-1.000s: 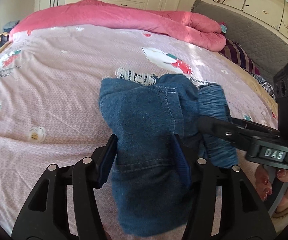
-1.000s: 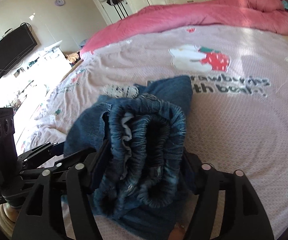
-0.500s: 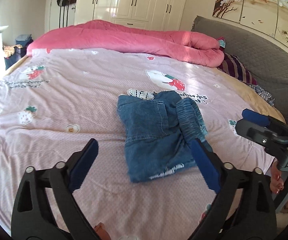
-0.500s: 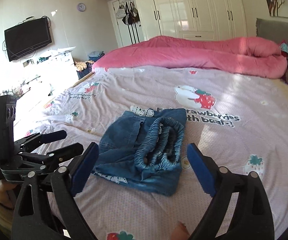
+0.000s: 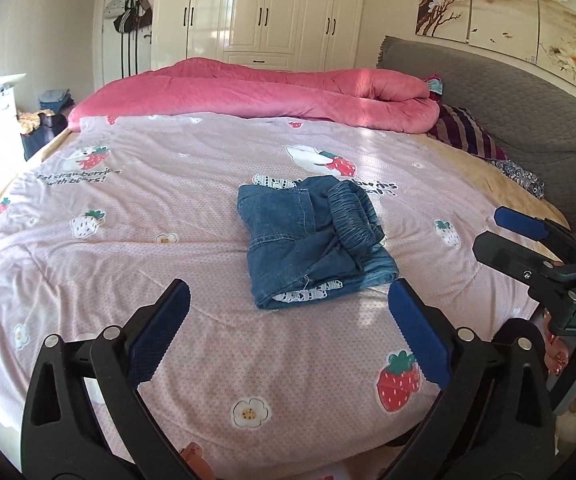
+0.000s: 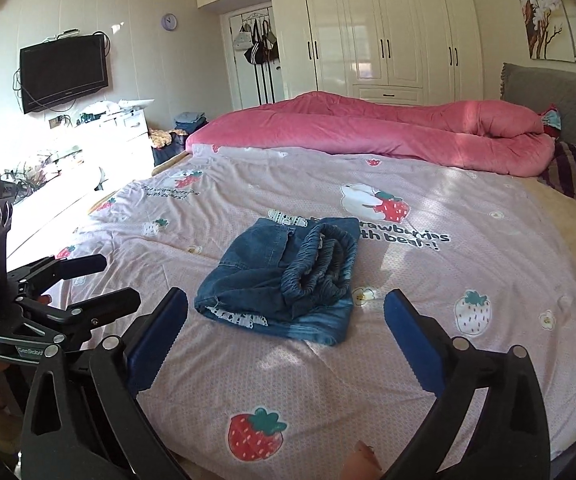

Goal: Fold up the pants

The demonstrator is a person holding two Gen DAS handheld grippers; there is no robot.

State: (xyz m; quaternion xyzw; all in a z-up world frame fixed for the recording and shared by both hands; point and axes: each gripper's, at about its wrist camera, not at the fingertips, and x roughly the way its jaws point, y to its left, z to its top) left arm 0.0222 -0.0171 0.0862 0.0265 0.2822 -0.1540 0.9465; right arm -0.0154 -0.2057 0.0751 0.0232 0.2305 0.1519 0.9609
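The blue denim pants [image 5: 312,240] lie folded in a compact bundle on the pink strawberry-print bed cover [image 5: 128,240], elastic waistband on top at the right, white lace hem showing at the near edge. They also show in the right wrist view [image 6: 288,280]. My left gripper [image 5: 288,336] is open and empty, held back above the near part of the bed, apart from the pants. My right gripper [image 6: 286,340] is open and empty too, also clear of the pants. Each gripper shows in the other's view: the right one [image 5: 528,240], the left one [image 6: 84,284].
A rolled pink quilt [image 5: 272,92] lies across the far side of the bed. A grey headboard [image 5: 508,92] and striped pillow [image 5: 464,136] are at the right. White wardrobes [image 6: 380,36] stand behind; a TV [image 6: 64,72] and a cluttered dresser [image 6: 104,128] are left.
Both grippers were shut on the pants a second ago. They opened, let the bundle go on the bed, and have pulled back and up away from it.
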